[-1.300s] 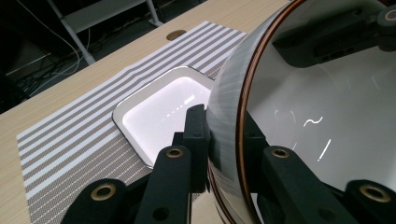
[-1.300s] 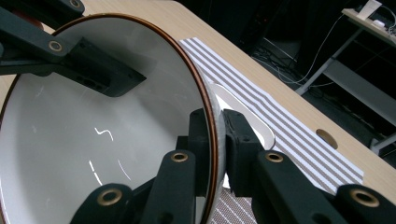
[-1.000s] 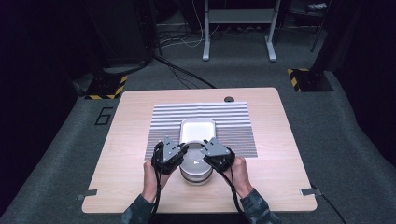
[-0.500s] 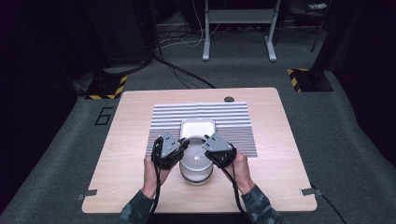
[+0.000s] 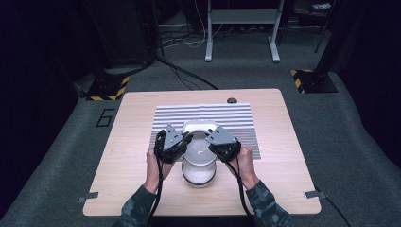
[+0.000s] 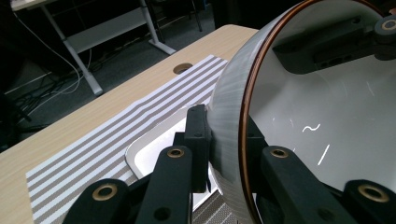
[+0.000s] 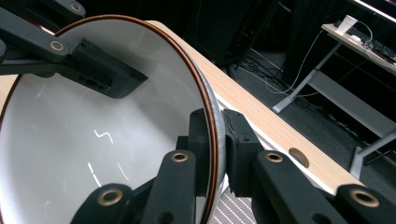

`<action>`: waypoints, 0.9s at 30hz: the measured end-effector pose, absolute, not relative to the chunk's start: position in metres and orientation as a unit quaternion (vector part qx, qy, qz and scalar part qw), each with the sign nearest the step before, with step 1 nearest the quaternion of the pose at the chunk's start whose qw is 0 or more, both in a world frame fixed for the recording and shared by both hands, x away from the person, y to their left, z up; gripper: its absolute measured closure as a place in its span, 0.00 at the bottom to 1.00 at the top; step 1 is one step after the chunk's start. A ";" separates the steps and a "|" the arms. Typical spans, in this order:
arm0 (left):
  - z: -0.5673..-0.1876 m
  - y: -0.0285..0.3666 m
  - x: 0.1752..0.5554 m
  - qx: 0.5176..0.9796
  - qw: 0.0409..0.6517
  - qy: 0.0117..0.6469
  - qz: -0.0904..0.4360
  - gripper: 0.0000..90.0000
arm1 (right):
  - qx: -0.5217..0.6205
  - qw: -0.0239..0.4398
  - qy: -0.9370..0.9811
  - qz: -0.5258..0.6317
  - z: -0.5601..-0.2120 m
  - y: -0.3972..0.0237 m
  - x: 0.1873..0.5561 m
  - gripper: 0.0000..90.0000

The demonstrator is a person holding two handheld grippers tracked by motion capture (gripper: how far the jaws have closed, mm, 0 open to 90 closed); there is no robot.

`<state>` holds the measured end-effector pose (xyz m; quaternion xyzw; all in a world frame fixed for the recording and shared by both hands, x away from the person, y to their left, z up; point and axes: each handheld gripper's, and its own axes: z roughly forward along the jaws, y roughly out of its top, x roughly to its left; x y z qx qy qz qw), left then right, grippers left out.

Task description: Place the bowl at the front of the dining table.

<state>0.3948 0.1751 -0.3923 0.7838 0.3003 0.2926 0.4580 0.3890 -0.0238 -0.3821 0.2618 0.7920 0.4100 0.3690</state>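
Note:
A white bowl (image 5: 199, 163) with a thin brown rim hangs above the near middle of the table, held from both sides. My left gripper (image 5: 184, 144) is shut on its left rim. In the left gripper view the two black jaws pinch the wall of the bowl (image 6: 317, 116), one inside and one outside, at my left gripper (image 6: 224, 136). On the opposite rim my right gripper (image 5: 213, 144) is shut. The right gripper view shows the same pinch on the bowl (image 7: 93, 140) by my right gripper (image 7: 215, 135). The bowl looks empty.
Under the bowl a white square dish (image 5: 200, 126) lies on a grey-and-white striped mat (image 5: 236, 118), on the wooden table (image 5: 132, 142). A round cable hole (image 5: 231, 100) is near the far edge. Beyond the table stand a desk frame (image 5: 241, 28) and floor cables.
Both hands have risen a little, lifting the bowl off the table and carrying it slightly toward the far side. The grips on its rim are unchanged.

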 end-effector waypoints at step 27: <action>-0.386 0.182 0.440 0.780 0.461 0.310 0.289 0.89 | 0.258 0.374 0.793 0.405 -0.374 -0.017 0.434 0.92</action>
